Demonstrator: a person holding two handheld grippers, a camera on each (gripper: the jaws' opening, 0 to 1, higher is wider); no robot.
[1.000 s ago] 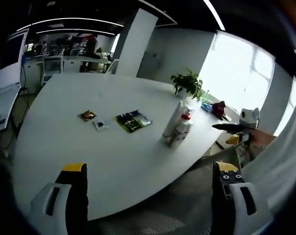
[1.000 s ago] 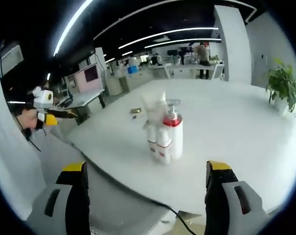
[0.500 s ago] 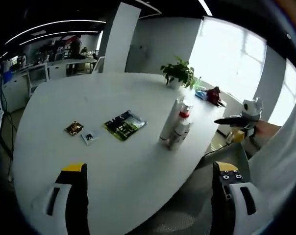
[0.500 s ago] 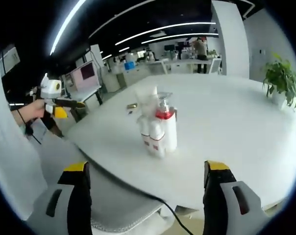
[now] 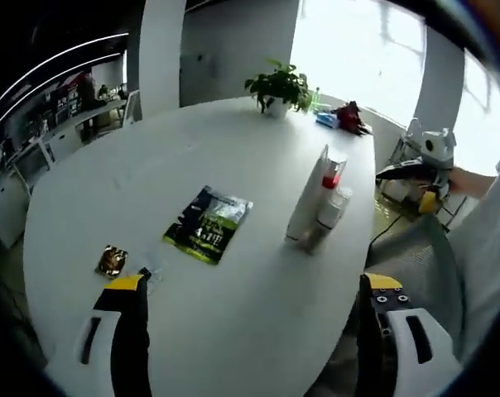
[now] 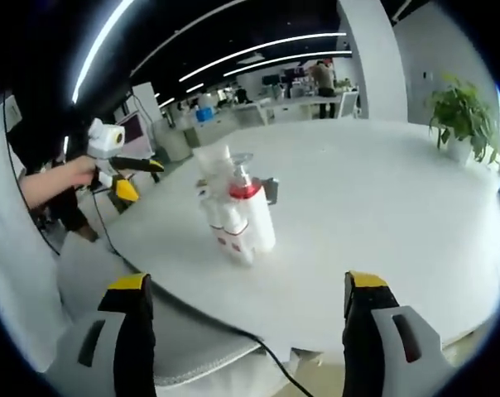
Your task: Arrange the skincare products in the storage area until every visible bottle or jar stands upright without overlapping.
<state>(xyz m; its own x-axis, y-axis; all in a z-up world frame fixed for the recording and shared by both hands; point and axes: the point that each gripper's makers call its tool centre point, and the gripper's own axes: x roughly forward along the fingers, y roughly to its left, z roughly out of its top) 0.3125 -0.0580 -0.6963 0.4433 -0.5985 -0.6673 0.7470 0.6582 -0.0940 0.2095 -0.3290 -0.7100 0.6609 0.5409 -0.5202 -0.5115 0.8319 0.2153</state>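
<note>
the left gripper view looks down across the white table (image 5: 258,273) from its near edge. the right gripper view faces it from the opposite side (lower, closer), both sharing the clustered bottles (image 5: 319,207) (image 6: 233,217).

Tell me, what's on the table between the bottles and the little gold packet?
In the left gripper view, a dark green packet lies flat on the white table, between the bottles and the gold packet. The rest of that stretch is bare tabletop.
</note>
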